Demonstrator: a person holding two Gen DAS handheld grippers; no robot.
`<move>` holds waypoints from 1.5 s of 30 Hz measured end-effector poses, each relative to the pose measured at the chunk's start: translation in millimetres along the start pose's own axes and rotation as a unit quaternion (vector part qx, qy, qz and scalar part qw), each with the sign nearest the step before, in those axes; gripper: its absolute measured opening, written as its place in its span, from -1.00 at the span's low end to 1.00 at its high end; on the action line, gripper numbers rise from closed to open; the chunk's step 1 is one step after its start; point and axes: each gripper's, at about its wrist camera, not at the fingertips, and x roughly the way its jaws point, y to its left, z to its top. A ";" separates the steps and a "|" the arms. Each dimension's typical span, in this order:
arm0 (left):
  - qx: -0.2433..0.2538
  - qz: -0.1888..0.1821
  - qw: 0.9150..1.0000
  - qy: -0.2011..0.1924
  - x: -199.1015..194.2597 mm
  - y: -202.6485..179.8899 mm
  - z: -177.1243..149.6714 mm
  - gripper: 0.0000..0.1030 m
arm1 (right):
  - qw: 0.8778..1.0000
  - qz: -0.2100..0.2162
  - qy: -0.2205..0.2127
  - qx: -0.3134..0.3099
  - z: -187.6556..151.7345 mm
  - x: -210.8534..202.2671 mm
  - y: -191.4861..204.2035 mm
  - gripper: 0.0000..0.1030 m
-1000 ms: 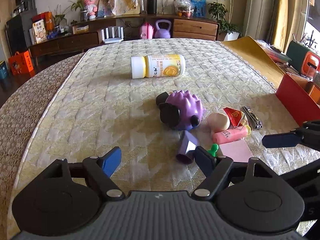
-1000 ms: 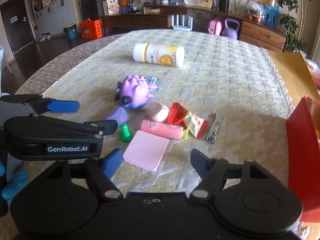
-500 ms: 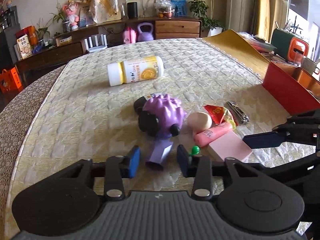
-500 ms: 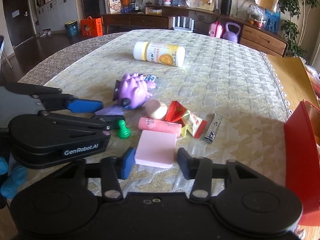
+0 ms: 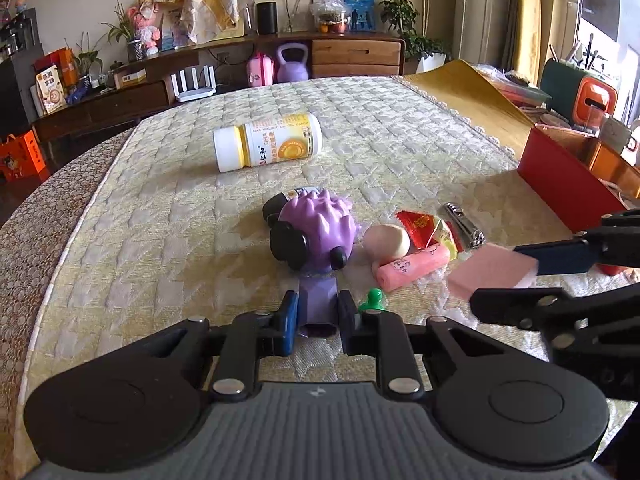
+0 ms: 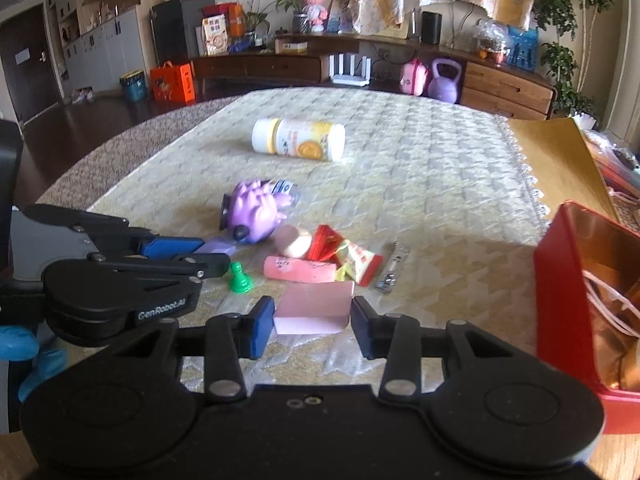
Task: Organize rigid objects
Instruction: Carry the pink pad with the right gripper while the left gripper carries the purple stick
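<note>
The left tongs (image 5: 318,312) have just closed on the purple block (image 5: 316,300), near the surface's (image 5: 160,216) front edge. The right tongs (image 6: 313,322) grasp the pink pad (image 6: 316,308). Pick-up step; next, carry both to the red box (image 6: 560,300).
</note>
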 end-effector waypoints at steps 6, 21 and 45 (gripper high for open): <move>-0.014 -0.010 1.000 -0.002 -20.2 -5.3 7.1 -0.60 | 0.999 -0.004 -0.029 0.020 0.6 -29.7 -13.9 -0.21; 0.000 -0.046 0.998 -0.037 -60.1 -48.5 35.8 -0.60 | 0.996 -0.034 -0.077 0.042 7.8 -94.4 -56.9 -0.21; 0.106 -0.117 0.986 -0.060 -51.6 -173.0 72.5 -0.60 | 0.985 -0.097 -0.100 0.100 -7.8 -128.5 -159.6 -0.21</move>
